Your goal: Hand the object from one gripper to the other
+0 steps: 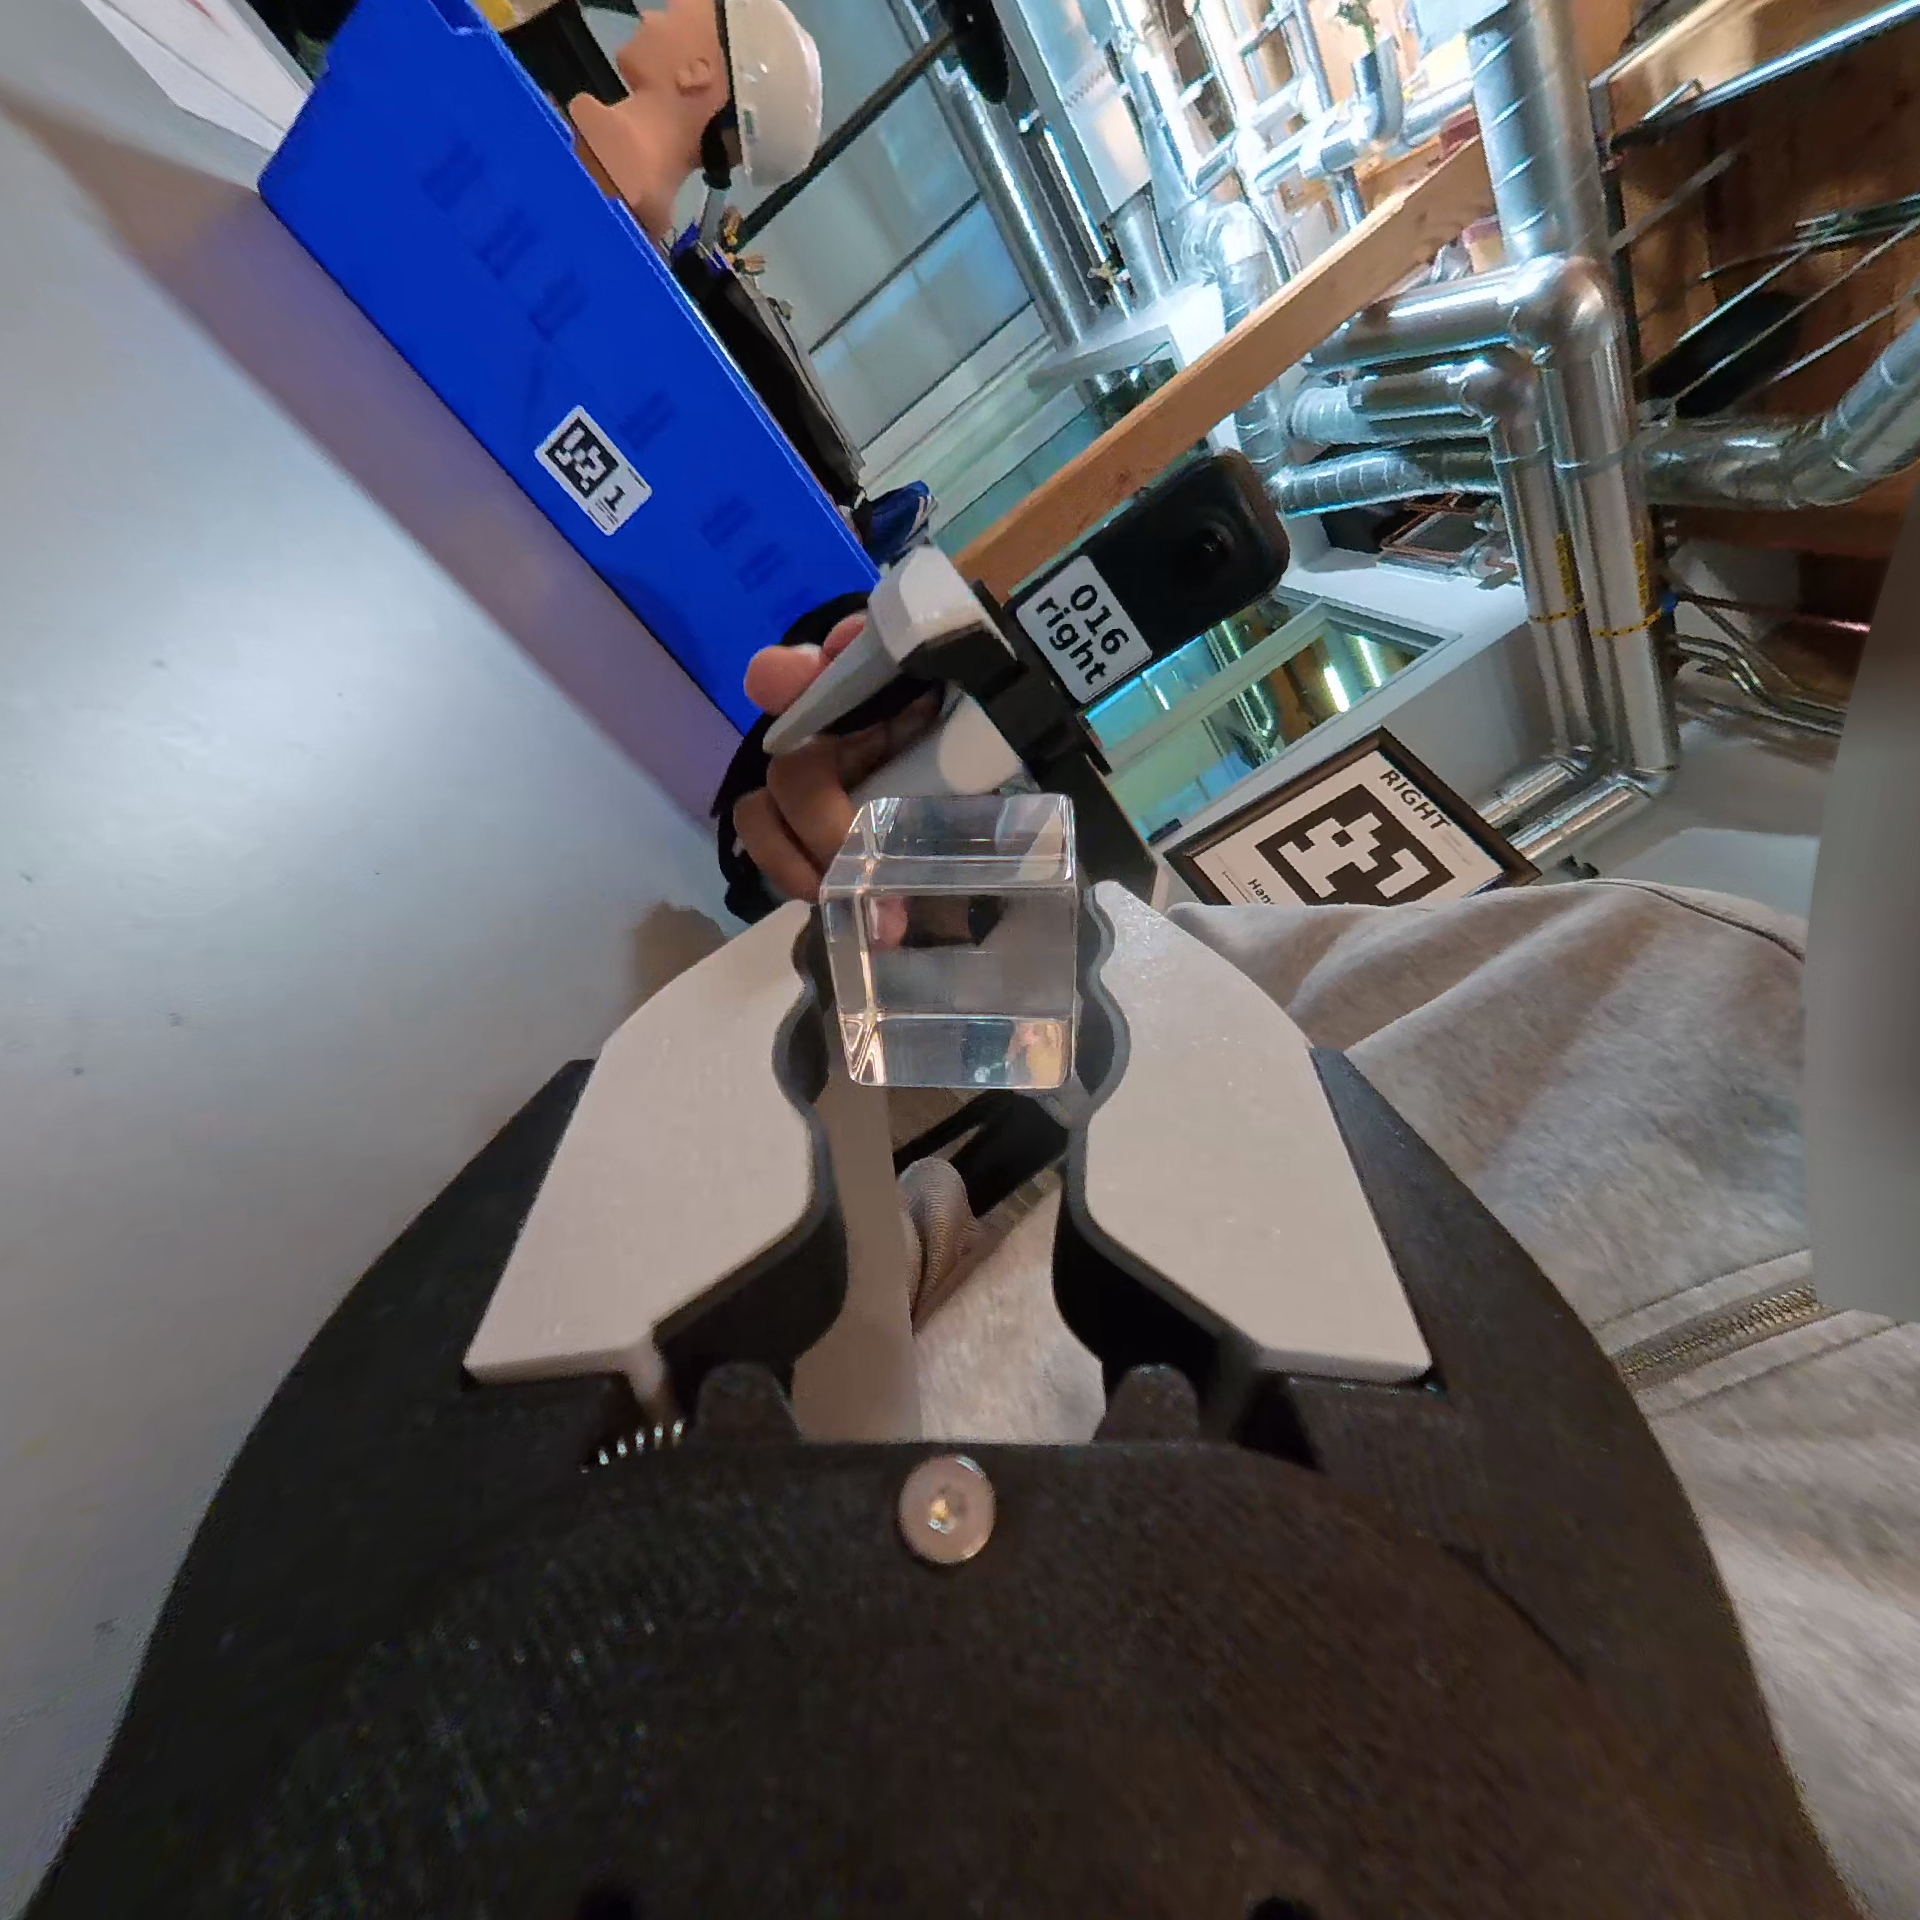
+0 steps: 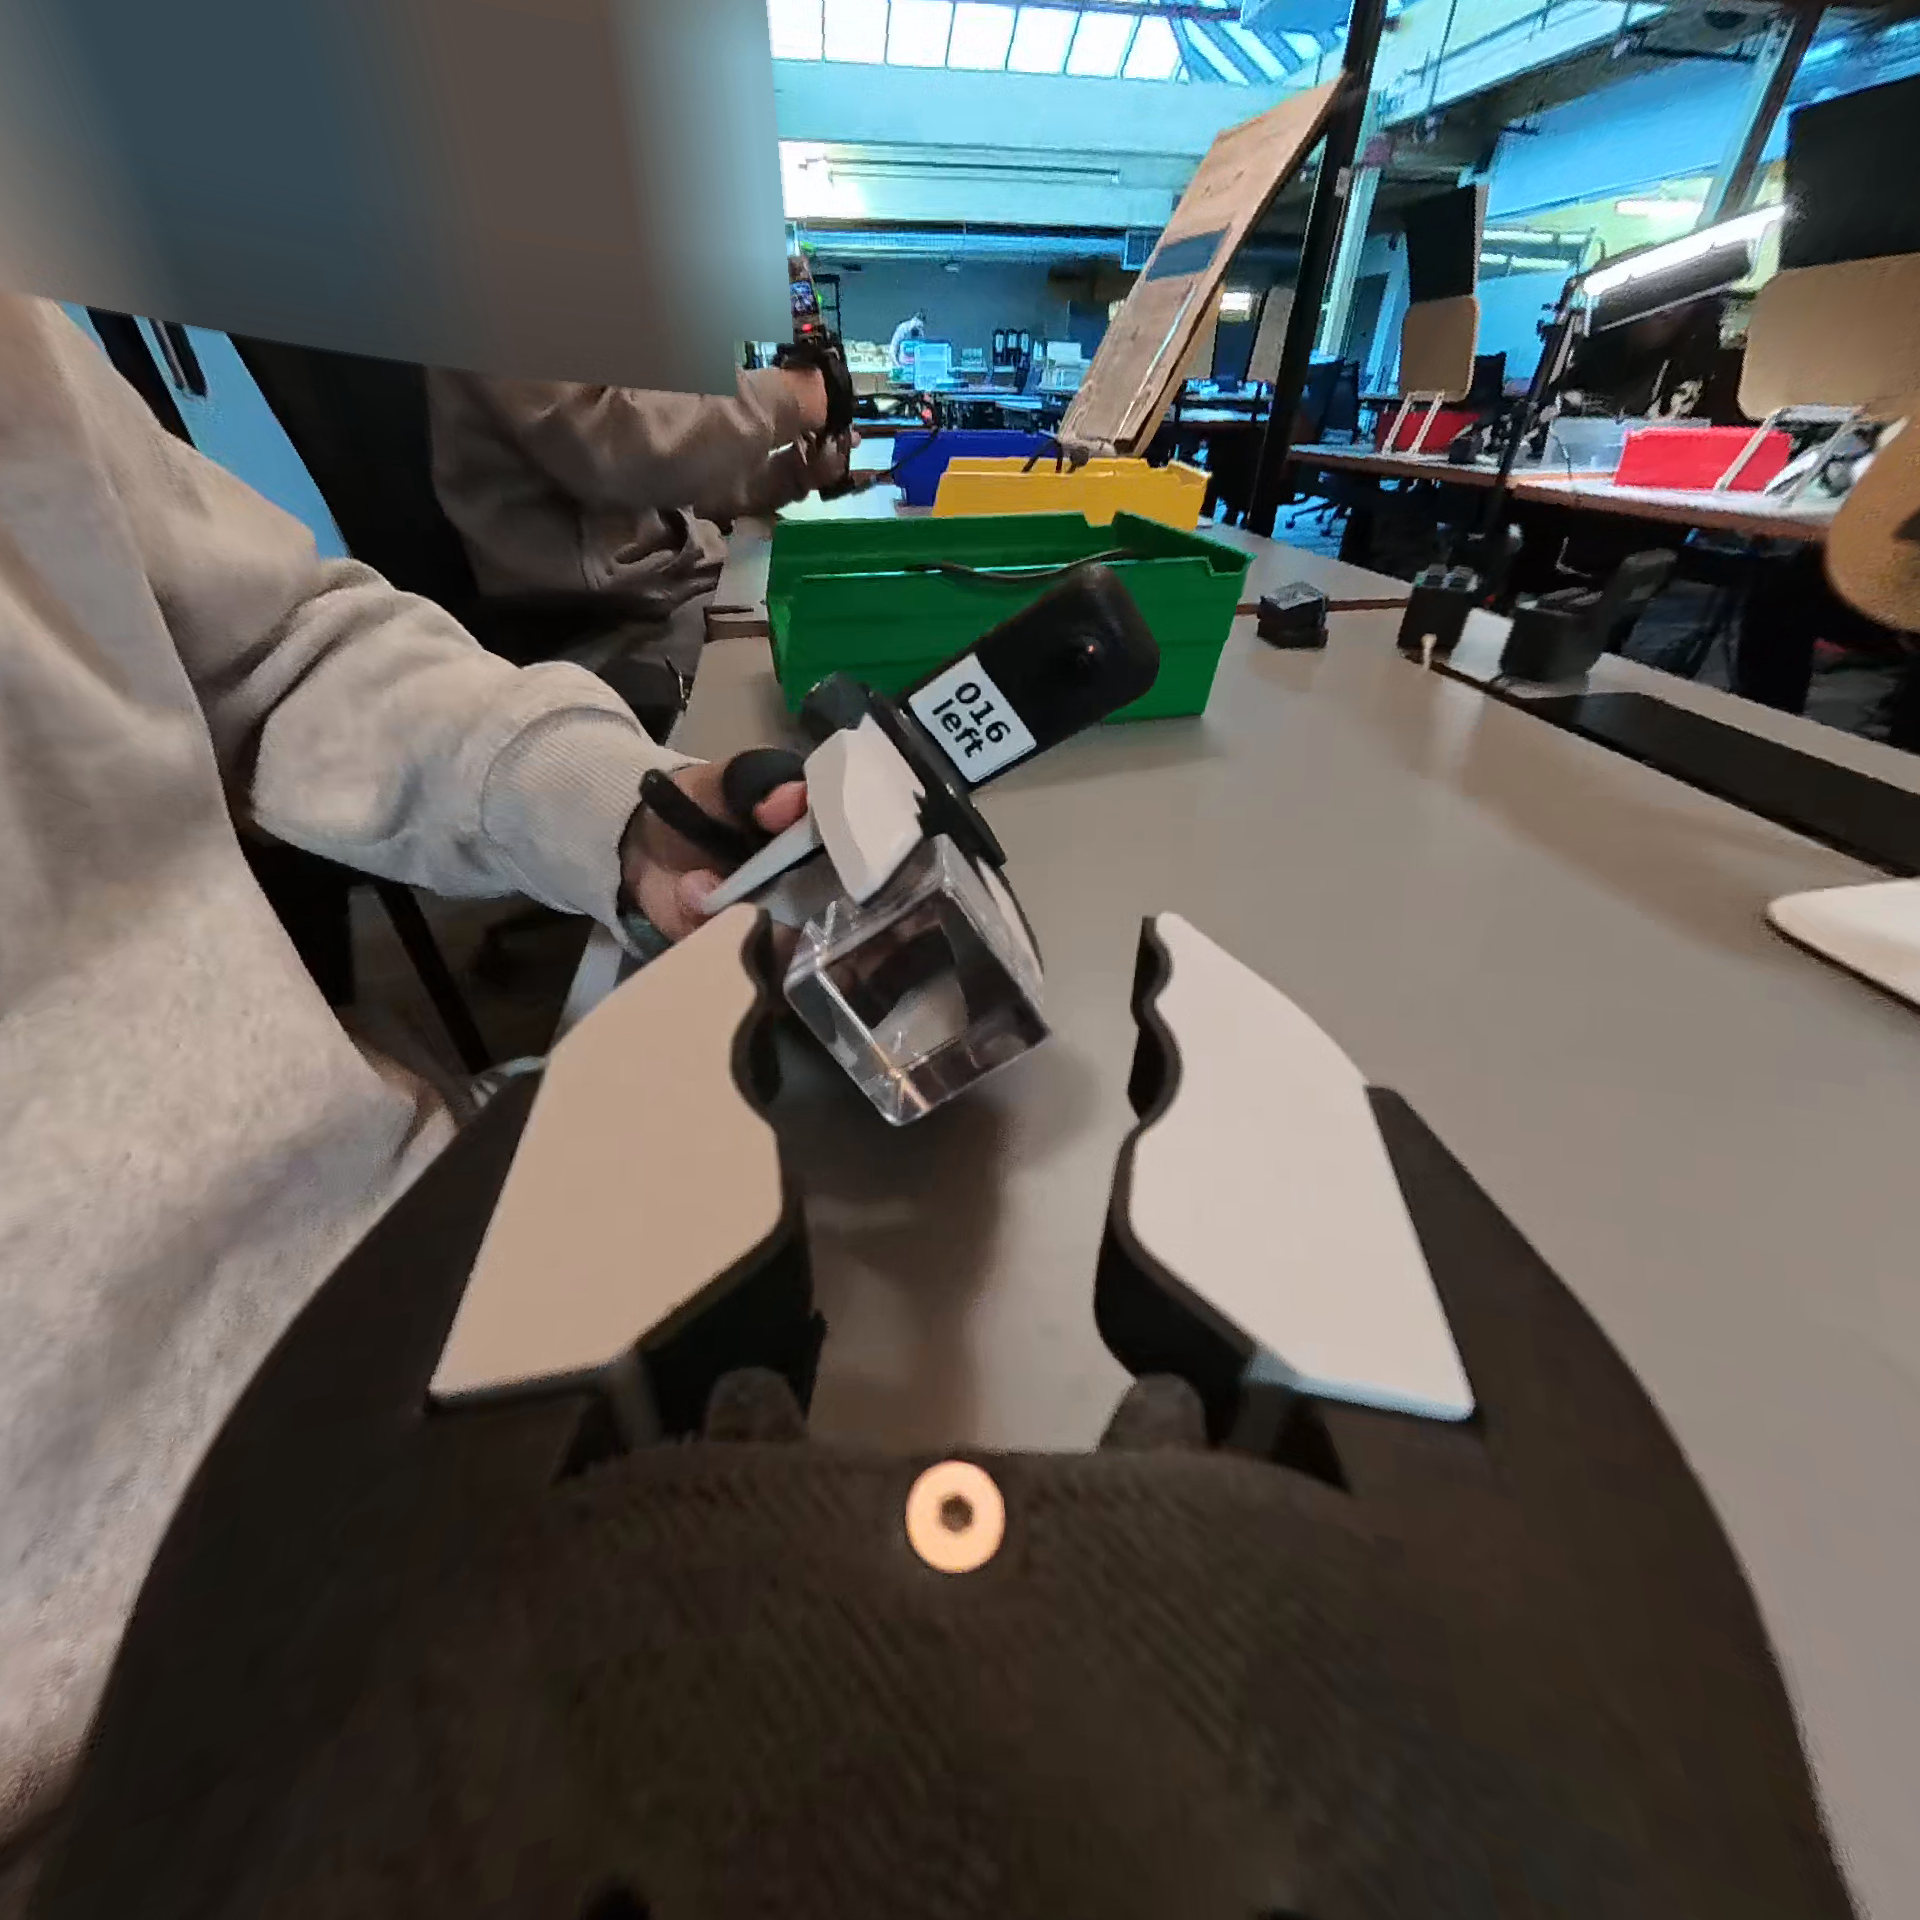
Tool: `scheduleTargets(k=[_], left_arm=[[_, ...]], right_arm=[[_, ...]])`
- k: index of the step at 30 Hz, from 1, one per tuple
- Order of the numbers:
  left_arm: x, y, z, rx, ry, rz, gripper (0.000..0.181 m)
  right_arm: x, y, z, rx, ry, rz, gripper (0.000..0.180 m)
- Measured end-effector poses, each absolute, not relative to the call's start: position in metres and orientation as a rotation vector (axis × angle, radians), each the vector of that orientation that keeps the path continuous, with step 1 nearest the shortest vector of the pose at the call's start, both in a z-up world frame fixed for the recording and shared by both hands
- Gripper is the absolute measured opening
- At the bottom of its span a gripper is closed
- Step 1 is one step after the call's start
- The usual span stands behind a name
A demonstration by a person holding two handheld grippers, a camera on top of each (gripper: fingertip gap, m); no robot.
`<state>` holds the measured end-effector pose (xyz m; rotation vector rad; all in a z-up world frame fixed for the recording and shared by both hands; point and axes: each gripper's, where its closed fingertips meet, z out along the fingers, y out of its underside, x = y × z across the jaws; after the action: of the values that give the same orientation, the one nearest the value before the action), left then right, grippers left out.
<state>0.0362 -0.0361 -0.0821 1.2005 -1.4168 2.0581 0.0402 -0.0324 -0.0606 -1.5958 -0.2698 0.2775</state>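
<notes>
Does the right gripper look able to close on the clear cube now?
Probably yes: the right gripper is open, and the clear cube, held by the left gripper, sticks out between its fingers, nothing blocking.

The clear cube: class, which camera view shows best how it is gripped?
Left wrist view: the clear cube sits centred between the left gripper fingers. Right wrist view shows it tilted, partly hidden, ahead of the open right gripper.
</notes>
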Motion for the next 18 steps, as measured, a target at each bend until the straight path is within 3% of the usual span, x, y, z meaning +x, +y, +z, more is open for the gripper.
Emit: scheduleTargets(k=[6, 18], left_arm=[[0.038, -0.032, -0.083, 1.217, -1.38, 2.045, 0.046], [0.024, -0.05, -0.086, 1.133, -1.37, 1.913, 0.047]], right_arm=[[0.042, -0.034, -0.058, -1.571, -0.269, 0.292, 0.077], [0.015, -0.03, -0.086, -1.706, -0.643, -0.108, 0.062]])
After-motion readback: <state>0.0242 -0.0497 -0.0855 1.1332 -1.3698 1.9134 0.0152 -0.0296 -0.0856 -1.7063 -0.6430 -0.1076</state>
